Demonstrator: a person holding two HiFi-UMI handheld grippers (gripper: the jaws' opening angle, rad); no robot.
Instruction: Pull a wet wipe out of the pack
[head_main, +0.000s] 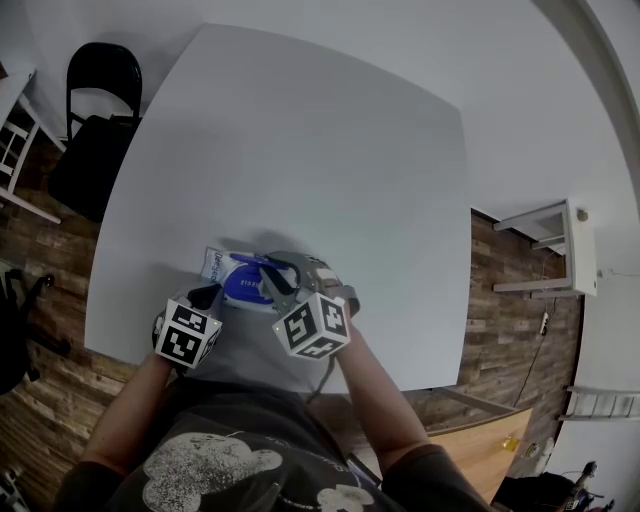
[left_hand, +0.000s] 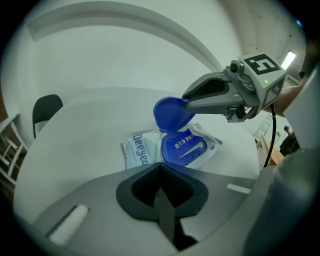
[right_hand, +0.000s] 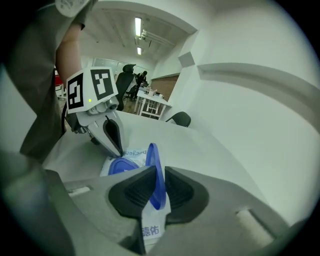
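Note:
A white and blue wet-wipe pack (head_main: 222, 268) lies near the front edge of the white table (head_main: 300, 150). Its round blue lid flap (left_hand: 171, 114) stands swung up above the blue lid frame (left_hand: 183, 148). My right gripper (right_hand: 159, 174) is shut on that flap (right_hand: 152, 152), with the flap's edge pinched between the dark pads. My left gripper (left_hand: 160, 169) is shut with nothing between its jaws. Its tips rest on the pack's (right_hand: 131, 152) near left end, beside the lid frame. The right gripper view shows the left gripper (right_hand: 118, 150) touching the pack there.
A black chair (head_main: 95, 130) stands off the table's far left corner. A white stand (head_main: 560, 250) sits on the wooden floor to the right. The person's arms and torso fill the space just below the table's front edge (head_main: 250, 365).

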